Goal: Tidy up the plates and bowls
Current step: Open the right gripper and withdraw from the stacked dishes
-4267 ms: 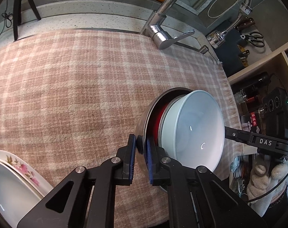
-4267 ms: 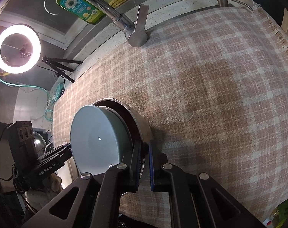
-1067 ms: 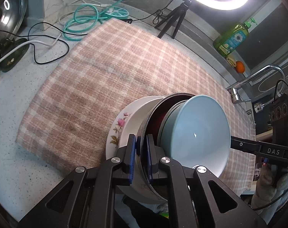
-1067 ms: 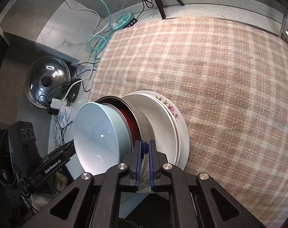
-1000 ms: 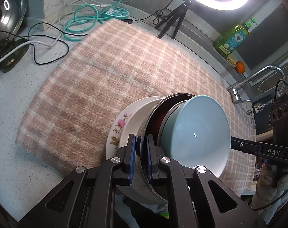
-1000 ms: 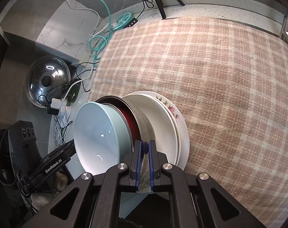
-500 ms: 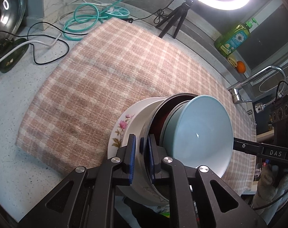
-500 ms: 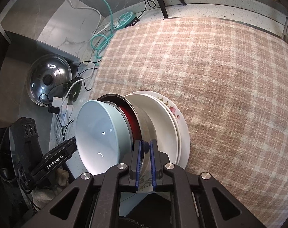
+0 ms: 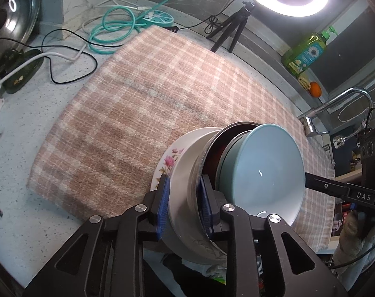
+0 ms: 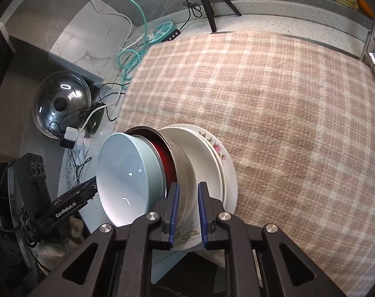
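Left wrist: nested bowls [image 9: 239,173] mouth-up

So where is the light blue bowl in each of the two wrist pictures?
Left wrist view: the light blue bowl is right of centre, just right of the metal bowl's rim.
Right wrist view: the light blue bowl is left of centre, left of that rim.
Shared landmark: the flowered plate under the stack.

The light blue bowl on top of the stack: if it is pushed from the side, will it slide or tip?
The light blue bowl looks glazed and glossy, so probably slippery. It sits nested in the metal bowl, which should stop sliding; it might rock instead. Likely ceramic, hence breakable.
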`<state>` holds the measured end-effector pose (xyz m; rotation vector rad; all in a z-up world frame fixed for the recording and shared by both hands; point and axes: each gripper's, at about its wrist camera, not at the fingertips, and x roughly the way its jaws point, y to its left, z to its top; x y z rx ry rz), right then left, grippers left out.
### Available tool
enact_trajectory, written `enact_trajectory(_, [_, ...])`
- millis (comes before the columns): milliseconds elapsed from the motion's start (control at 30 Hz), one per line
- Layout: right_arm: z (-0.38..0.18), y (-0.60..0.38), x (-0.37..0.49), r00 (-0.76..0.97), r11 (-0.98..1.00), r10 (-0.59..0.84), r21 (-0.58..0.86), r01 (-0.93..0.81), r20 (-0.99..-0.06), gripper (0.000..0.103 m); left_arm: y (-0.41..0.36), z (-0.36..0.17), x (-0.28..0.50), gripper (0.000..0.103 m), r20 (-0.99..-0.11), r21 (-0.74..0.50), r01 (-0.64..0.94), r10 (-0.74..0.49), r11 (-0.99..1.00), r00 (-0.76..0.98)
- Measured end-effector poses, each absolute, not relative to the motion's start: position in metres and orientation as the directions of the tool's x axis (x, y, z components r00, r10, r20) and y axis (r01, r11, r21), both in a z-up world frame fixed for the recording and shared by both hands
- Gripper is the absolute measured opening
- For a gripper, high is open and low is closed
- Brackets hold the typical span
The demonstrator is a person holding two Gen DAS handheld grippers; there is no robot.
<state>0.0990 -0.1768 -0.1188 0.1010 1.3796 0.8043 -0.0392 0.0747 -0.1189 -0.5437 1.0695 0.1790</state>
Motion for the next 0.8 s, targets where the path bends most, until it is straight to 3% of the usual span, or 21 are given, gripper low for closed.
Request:
enact_trajectory(200, [-0.107,-0.186,0.096,0.031,0.738,0.564,0.487,-0.467,-0.825,0.022,0.078,-0.108,-0.041,0.028,-0.862,-0.311,-0.394,-0.082,0.865,0.499])
enact_trajectory(667, [-0.077,-0.203,0.083,0.19,0.756,0.563,0.409,-0.51,-0.804,0.024,0.073,-0.072,-0.061,0.028,-0.82,-0.256,-0.377,0.007,0.89,0.572])
enact_trajectory(800, [-0.066,-0.209,0.075,0.242,0.761,0.558,0.372,-0.531,-0.794,0.024,0.063,-0.064,-0.069,0.035,-0.81,-0.229,-0.369,0.033,0.901,0.585])
